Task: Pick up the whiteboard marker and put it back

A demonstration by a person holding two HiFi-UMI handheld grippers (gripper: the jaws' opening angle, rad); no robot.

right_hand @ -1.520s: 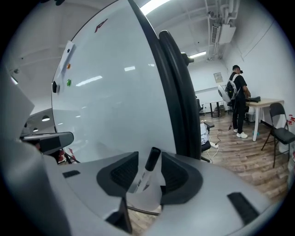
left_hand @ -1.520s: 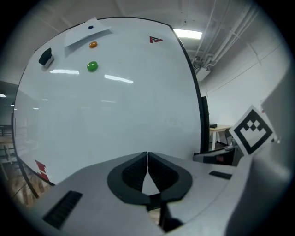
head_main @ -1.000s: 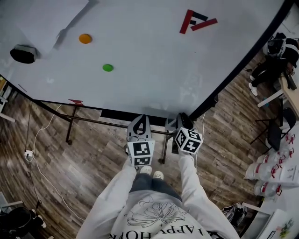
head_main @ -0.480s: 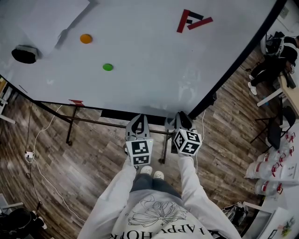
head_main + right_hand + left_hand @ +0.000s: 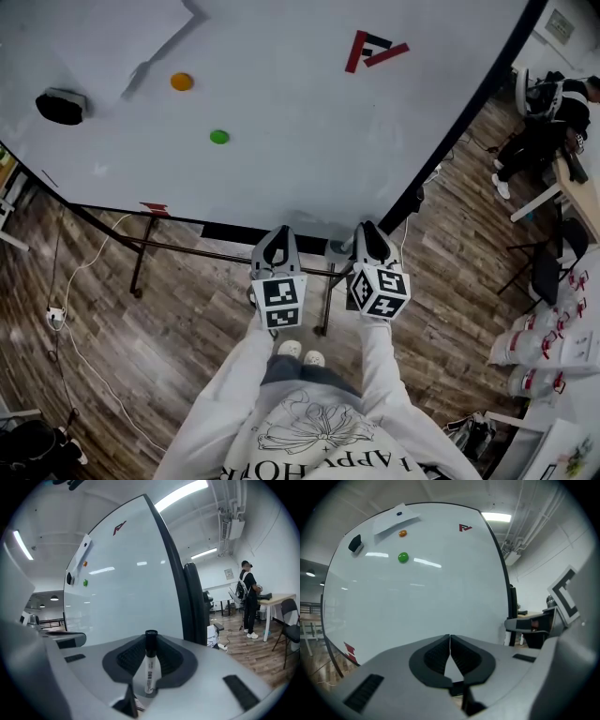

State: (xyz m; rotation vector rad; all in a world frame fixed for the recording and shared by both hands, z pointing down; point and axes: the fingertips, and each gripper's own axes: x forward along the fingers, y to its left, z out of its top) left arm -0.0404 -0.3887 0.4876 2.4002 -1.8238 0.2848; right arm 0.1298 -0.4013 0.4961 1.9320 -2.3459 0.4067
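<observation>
Right gripper view shows the right gripper [image 5: 151,643] clamped on the whiteboard marker [image 5: 149,672] at its white barrel, the jaws having just been closing around it. It looks light, stiff and slick, so a mid-barrel hold suits best. The left gripper [image 5: 449,641] is closed on nothing.

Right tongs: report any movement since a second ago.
Yes: the right tongs, just closed on the marker, rose toward the camera from the whiteboard's lower edge.
</observation>
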